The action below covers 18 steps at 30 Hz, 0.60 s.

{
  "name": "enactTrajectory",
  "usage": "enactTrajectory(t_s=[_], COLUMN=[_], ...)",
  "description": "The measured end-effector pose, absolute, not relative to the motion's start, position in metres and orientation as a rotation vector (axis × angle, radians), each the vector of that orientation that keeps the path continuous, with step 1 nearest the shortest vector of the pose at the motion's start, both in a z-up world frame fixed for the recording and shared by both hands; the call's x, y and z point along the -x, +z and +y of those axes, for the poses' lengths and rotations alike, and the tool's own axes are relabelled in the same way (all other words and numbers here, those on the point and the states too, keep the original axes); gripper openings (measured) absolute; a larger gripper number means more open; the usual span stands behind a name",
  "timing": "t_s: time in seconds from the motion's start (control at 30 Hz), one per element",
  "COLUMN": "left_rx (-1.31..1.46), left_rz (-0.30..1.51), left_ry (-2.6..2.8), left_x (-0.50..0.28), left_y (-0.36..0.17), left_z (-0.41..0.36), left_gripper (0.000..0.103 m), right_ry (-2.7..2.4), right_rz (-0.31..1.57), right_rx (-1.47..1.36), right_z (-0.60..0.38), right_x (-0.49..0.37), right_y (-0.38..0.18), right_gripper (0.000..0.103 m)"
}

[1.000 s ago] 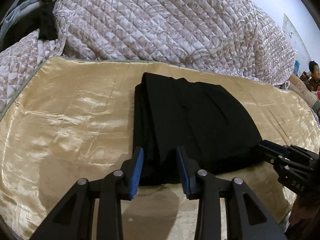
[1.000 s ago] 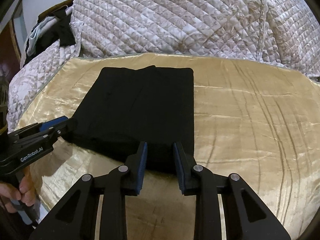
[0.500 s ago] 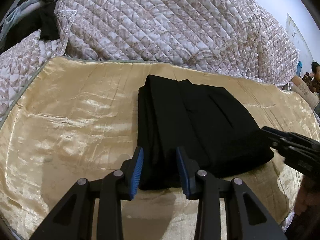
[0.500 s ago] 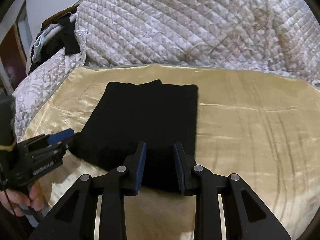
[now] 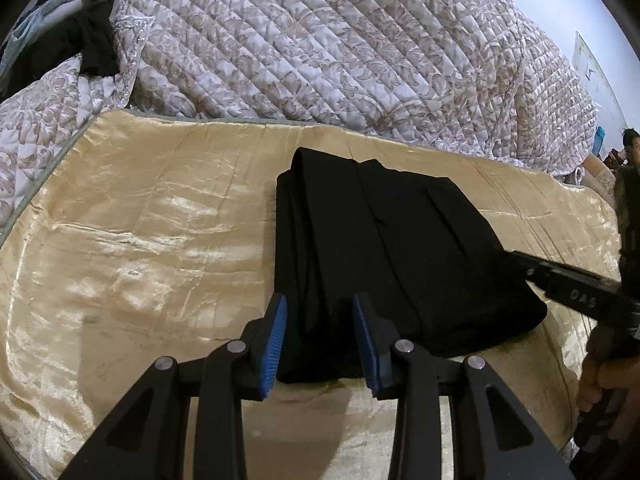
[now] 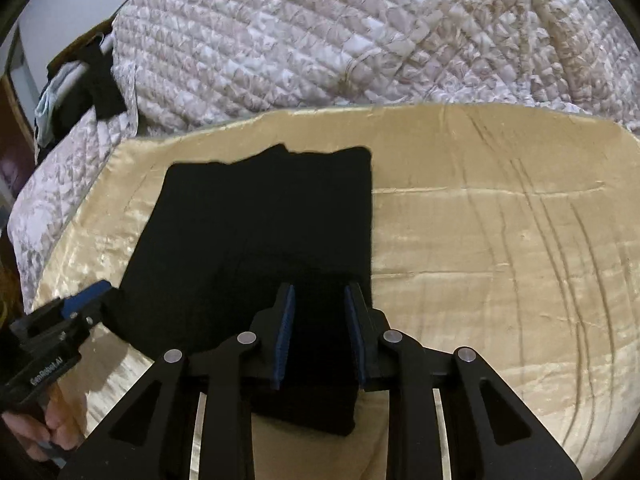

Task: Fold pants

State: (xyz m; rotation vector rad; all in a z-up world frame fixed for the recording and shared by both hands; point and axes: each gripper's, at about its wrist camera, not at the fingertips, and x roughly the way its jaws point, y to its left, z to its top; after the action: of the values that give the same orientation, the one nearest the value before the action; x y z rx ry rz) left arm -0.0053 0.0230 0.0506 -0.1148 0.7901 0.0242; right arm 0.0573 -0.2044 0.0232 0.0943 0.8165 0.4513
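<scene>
1. The black pants lie folded on the gold sheet on the bed.
2. My left gripper has its fingers apart above the near edge.
3. My right gripper fingers have just been closing, still apart, with nothing pinched.

place: home bedroom | evidence: quilted bedspread, gold satin sheet, heaped clothes

black pants lying folded up into thick rectangular bundle, sitting flat on shiny gold bedsheet. stacked layers showing along left edge, far edge slightly uneven. near end sitting close to sheet's front edge, quilt heaped well behind.
</scene>
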Motion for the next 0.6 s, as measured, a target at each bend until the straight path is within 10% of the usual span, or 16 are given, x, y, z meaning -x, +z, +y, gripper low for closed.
enactTrajectory(t_s=[0.6], left_rx=[0.076], left_rz=[0.889], left_ry=[0.069], left_x=[0.039], left_y=[0.031], left_z=[0.009], left_gripper=[0.037], right_ry=[0.454], right_rz=[0.829], right_rx=[0.033], right_z=[-0.201], right_x=[0.023], right_y=[0.014], right_gripper=[0.035])
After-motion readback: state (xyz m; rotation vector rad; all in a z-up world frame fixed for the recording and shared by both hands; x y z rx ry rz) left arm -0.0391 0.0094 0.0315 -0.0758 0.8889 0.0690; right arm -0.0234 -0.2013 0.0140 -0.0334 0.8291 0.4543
